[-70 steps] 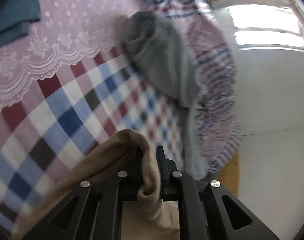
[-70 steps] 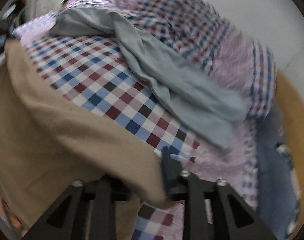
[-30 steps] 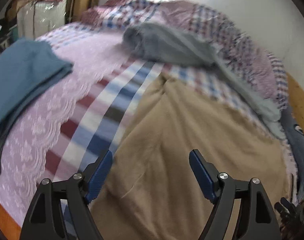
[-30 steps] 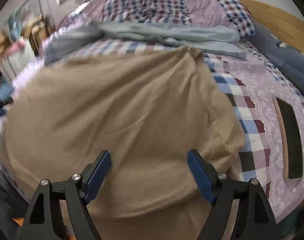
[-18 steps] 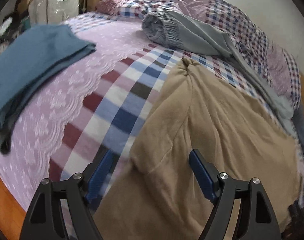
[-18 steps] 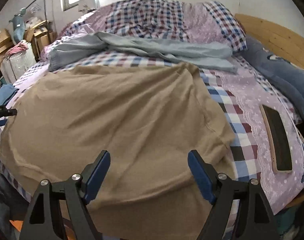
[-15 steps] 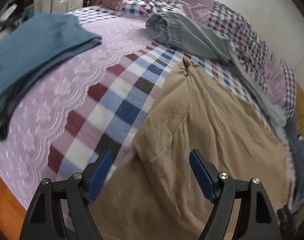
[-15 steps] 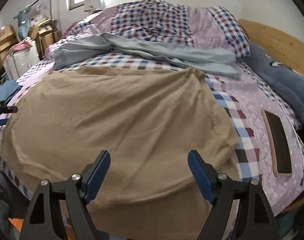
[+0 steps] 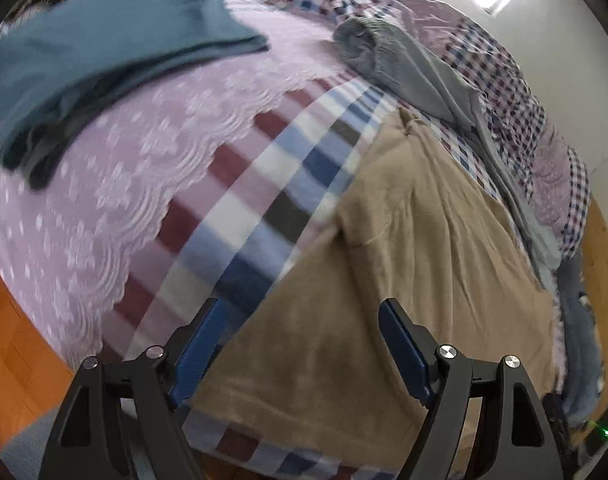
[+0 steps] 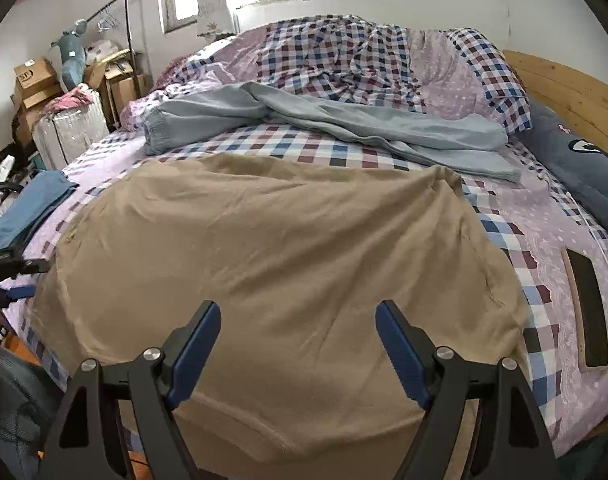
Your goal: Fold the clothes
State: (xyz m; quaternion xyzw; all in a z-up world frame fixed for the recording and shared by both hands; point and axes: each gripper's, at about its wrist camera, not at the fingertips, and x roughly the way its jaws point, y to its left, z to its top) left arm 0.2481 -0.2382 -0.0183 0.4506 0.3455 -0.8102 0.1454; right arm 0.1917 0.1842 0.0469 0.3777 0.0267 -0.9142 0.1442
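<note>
A tan garment point(image 10: 280, 264) lies spread flat across the checked bedspread point(image 10: 343, 152), its near hem hanging over the bed's front edge. My right gripper point(image 10: 297, 322) hovers open above the middle of that near hem, nothing between its blue pads. In the left wrist view the same tan garment point(image 9: 415, 280) fills the lower right. My left gripper point(image 9: 300, 320) stands open over its left edge, where the cloth meets the bedspread point(image 9: 264, 184). From the right wrist view, the left gripper point(image 10: 8, 276) shows at the far left edge.
Grey trousers point(image 10: 327, 124) lie crumpled behind the tan garment. A folded blue garment point(image 9: 104, 40) sits on the lilac lace sheet at the left. A phone point(image 10: 587, 312) lies on the bed at the right, beside a dark blue pillow point(image 10: 583, 168). Boxes and a clothes rail stand beyond.
Both grippers, earlier shut on the tan garment, have let it go and stand open. The left gripper slid left and rolled; the right gripper rose, showing more of the bed.
</note>
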